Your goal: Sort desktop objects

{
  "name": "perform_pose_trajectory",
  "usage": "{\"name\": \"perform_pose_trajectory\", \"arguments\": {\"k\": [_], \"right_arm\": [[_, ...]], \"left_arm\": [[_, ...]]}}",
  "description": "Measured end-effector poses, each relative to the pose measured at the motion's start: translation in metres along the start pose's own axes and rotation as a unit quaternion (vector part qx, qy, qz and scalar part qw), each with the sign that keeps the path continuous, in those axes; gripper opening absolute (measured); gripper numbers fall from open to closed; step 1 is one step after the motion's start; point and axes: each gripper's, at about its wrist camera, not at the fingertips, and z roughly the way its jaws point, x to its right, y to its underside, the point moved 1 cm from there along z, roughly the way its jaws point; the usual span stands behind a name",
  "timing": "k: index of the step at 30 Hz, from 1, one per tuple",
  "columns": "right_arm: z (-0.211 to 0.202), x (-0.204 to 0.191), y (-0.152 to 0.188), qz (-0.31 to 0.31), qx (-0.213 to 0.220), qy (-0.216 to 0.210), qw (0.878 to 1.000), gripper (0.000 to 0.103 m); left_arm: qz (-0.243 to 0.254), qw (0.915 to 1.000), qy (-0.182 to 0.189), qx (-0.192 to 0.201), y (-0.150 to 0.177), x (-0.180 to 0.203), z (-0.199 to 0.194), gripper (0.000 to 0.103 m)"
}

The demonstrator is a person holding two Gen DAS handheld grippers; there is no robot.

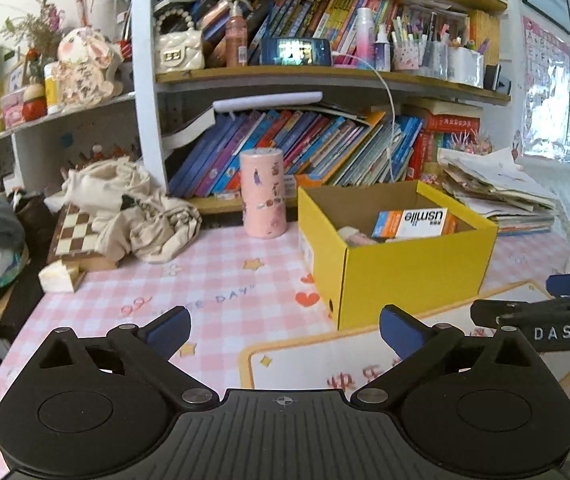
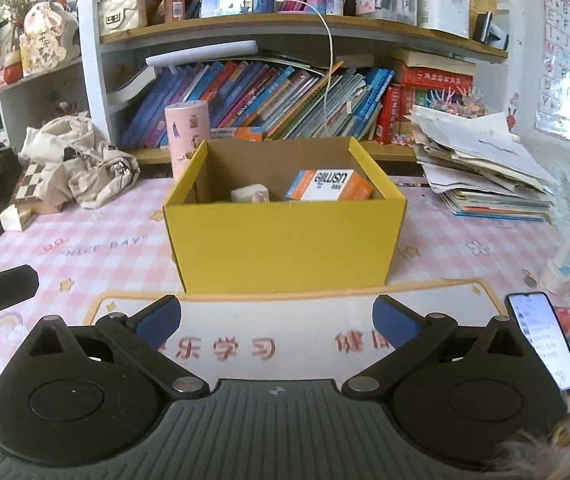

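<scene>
A yellow cardboard box (image 1: 405,268) (image 2: 285,240) stands on the pink checked desk mat. Inside it lie an orange and white carton (image 1: 413,224) (image 2: 329,186) and a small pale object (image 2: 251,194). A pink printed cylinder (image 1: 263,194) (image 2: 185,132) stands upright behind the box, to its left. My left gripper (image 1: 285,330) hovers over the mat left of the box, open and empty. My right gripper (image 2: 277,318) faces the box front, open and empty; part of it shows at the right edge of the left wrist view (image 1: 545,320).
A lit phone (image 2: 543,338) lies on the mat at the right. A chess board (image 1: 77,236) and crumpled cloth bag (image 1: 133,208) sit at the left. A paper stack (image 2: 481,168) is at the right. Bookshelves (image 1: 305,76) rise behind.
</scene>
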Motion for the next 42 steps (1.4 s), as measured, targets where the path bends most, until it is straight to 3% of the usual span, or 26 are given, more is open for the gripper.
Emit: {"name": "perform_pose_trajectory", "arguments": {"k": [10,42], "right_arm": [[-0.015,-0.022,0.016,-0.005,-0.004,0.012,1.0,0.103],[-0.021,-0.042,0.023,-0.012,-0.014,0.028,0.999,0.103]], "left_arm": [[-0.008,0.9998,-0.002,-0.019,0.016,-0.009,-0.01,0.103],[-0.001,0.9999,0.01,-0.005,0.022,-0.025,-0.024,0.103]]}}
